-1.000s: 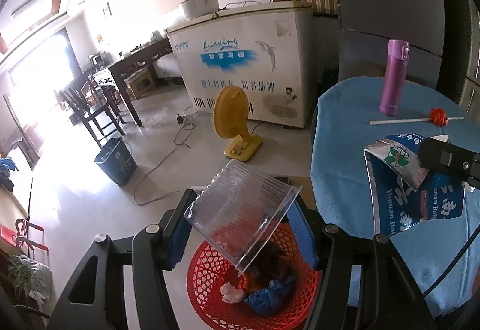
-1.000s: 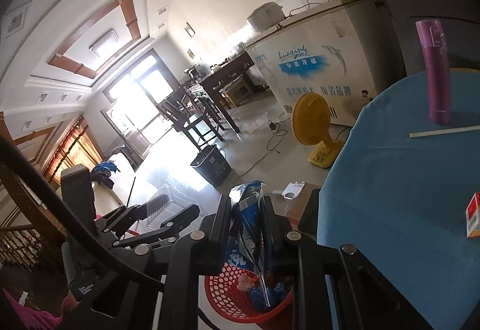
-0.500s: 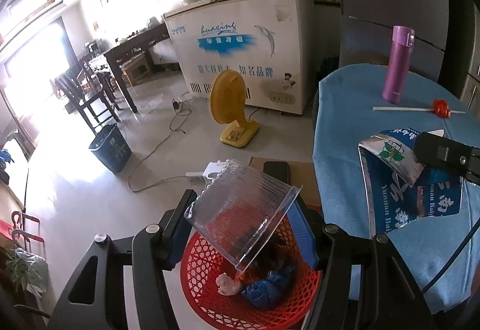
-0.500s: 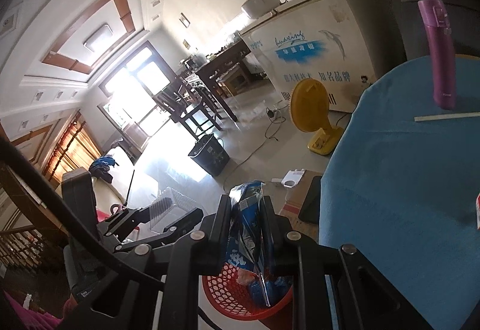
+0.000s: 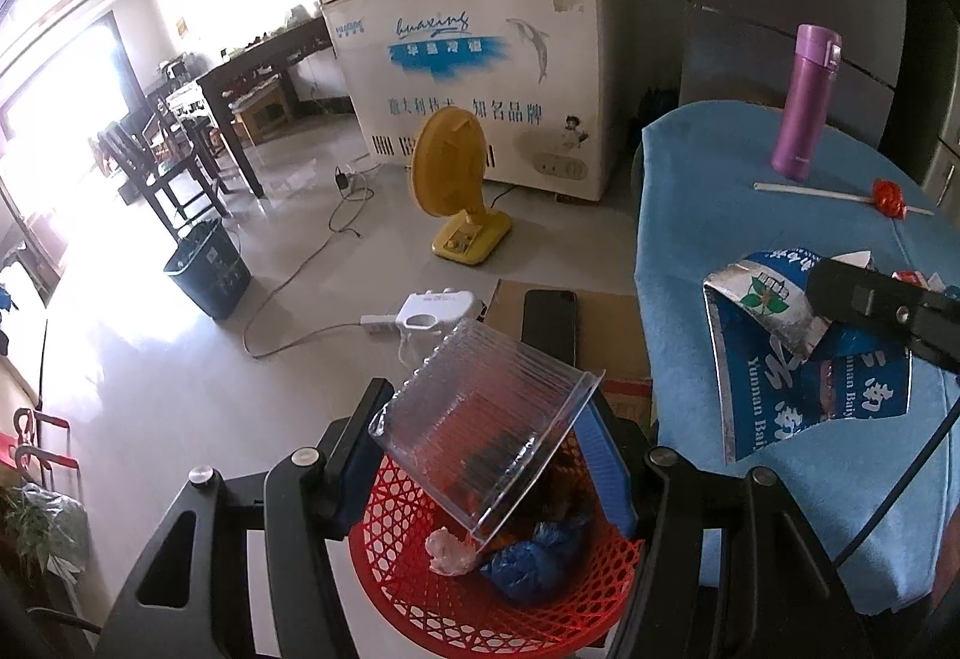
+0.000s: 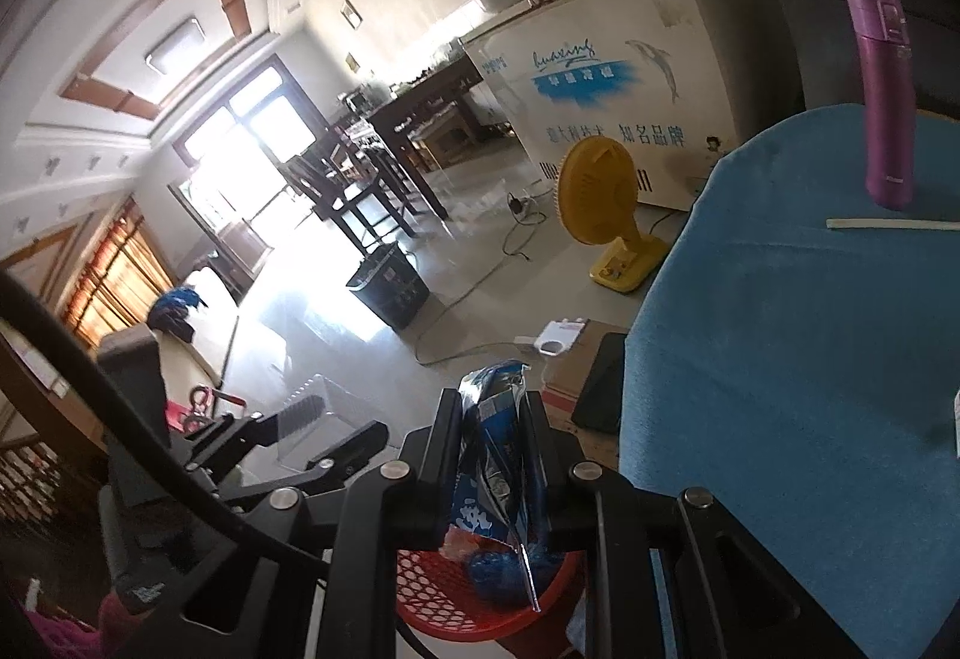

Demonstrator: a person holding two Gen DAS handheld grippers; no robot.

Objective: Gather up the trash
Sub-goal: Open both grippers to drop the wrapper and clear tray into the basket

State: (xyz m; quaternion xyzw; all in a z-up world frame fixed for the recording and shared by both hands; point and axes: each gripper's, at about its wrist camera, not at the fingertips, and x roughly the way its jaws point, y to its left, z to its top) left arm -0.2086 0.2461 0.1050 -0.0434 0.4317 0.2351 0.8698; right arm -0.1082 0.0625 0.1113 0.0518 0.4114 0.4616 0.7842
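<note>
My left gripper (image 5: 486, 437) is shut on a clear ribbed plastic container (image 5: 480, 419), tilted above a red mesh basket (image 5: 420, 587) on the floor. Inside the basket lie a blue bag and crumpled white paper. My right gripper (image 6: 492, 437) is shut on a blue and silver snack bag (image 6: 498, 455), also over the red basket (image 6: 438, 599). From the left wrist camera that bag (image 5: 798, 359) hangs in front of the blue table with the right gripper's finger (image 5: 870, 299) on it. The left gripper (image 6: 336, 431) appears at the lower left of the right wrist view.
A round table with a blue cloth (image 5: 720, 215) holds a purple flask (image 5: 807, 104), a white straw and a red lollipop (image 5: 888, 197). On the floor are a cardboard sheet with a black phone (image 5: 549, 317), a power strip, a yellow fan (image 5: 450, 179), a dark bin (image 5: 207, 269) and a white chest freezer (image 5: 480, 77).
Both grippers have sunk toward the red basket with their loads still held. The floor, phone and cardboard now show more fully beyond the container.
</note>
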